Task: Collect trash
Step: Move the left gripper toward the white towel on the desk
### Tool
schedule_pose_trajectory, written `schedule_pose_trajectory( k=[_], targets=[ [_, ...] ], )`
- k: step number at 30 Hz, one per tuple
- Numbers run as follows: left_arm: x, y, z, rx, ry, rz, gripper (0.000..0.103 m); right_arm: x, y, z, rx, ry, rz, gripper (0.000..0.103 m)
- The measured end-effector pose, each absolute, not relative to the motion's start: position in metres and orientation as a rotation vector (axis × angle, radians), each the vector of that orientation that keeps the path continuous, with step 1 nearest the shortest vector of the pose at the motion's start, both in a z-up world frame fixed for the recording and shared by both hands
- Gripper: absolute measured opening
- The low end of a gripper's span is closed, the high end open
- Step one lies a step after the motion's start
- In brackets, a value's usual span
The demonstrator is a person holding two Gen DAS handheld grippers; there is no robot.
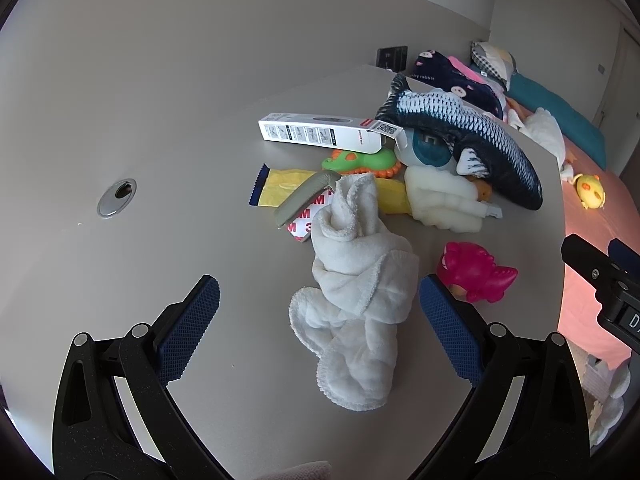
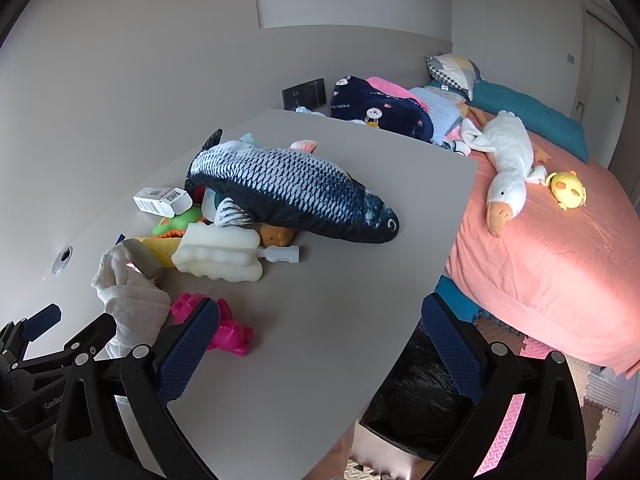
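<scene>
My left gripper [image 1: 320, 328] is open over the grey table [image 1: 160, 200], its fingers either side of a crumpled white cloth [image 1: 356, 300]. Beyond the cloth lie a yellow wrapper [image 1: 280, 188], a red-and-white 3M packet [image 1: 308, 216] under a grey strip, and a white cardboard box [image 1: 320, 132]. My right gripper [image 2: 320, 344] is open and empty over the table's right edge, above a black trash bag [image 2: 420, 392] on the floor. The cloth [image 2: 132, 300], the box [image 2: 160, 200] and a white foam piece [image 2: 220, 256] show at its left.
A plush fish [image 2: 292, 188], a pink toy [image 2: 228, 328], a green toy [image 1: 360, 162] and a foam piece [image 1: 444, 200] crowd the table. A pink bed [image 2: 560, 260] with a plush goose [image 2: 508, 160] stands right of the table. A cable hole [image 1: 116, 196] is at left.
</scene>
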State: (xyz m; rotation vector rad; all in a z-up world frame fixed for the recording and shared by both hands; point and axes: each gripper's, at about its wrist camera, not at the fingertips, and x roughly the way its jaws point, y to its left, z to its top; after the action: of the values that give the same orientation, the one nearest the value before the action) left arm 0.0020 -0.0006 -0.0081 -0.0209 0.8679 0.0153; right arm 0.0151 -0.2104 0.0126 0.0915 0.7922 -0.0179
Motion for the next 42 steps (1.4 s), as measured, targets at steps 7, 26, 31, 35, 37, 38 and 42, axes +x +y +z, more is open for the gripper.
schedule_pose_trajectory(
  k=[7, 26, 31, 35, 37, 38, 42],
  targets=[
    [0.0011, -0.0009, -0.0090, -0.021, 0.869, 0.015, 0.097, 0.0172, -0.2097, 0.0128, 0.089, 0.794, -0.018, 0.101],
    [0.0025, 0.0015, -0.0096, -0.029, 0.885, 0.010, 0.097, 0.0152, -0.2154, 0.0076, 0.105, 0.802, -0.028, 0.101],
    [0.0026, 0.0008, -0.0094, -0.026, 0.883, 0.008, 0.097, 0.0134, -0.2157, 0.0081, 0.105, 0.803, -0.030, 0.101],
    [0.0024, -0.0004, -0.0096, -0.024, 0.887, 0.002, 0.097, 0.0135, -0.2152, 0.0085, 0.101, 0.803, -0.030, 0.101],
    [0.0025, -0.0005, -0.0095, -0.024, 0.889, 0.003, 0.097, 0.0118, -0.2155, 0.0091, 0.099, 0.804, -0.030, 0.101],
    [0.0025, -0.0005, -0.0095, -0.024, 0.889, 0.002, 0.097, 0.0131, -0.2146, 0.0095, 0.099, 0.805, -0.030, 0.101],
    [0.0027, -0.0005, -0.0096, -0.024, 0.890, 0.001, 0.097, 0.0114, -0.2148, 0.0101, 0.098, 0.805, -0.034, 0.101]
  ],
)
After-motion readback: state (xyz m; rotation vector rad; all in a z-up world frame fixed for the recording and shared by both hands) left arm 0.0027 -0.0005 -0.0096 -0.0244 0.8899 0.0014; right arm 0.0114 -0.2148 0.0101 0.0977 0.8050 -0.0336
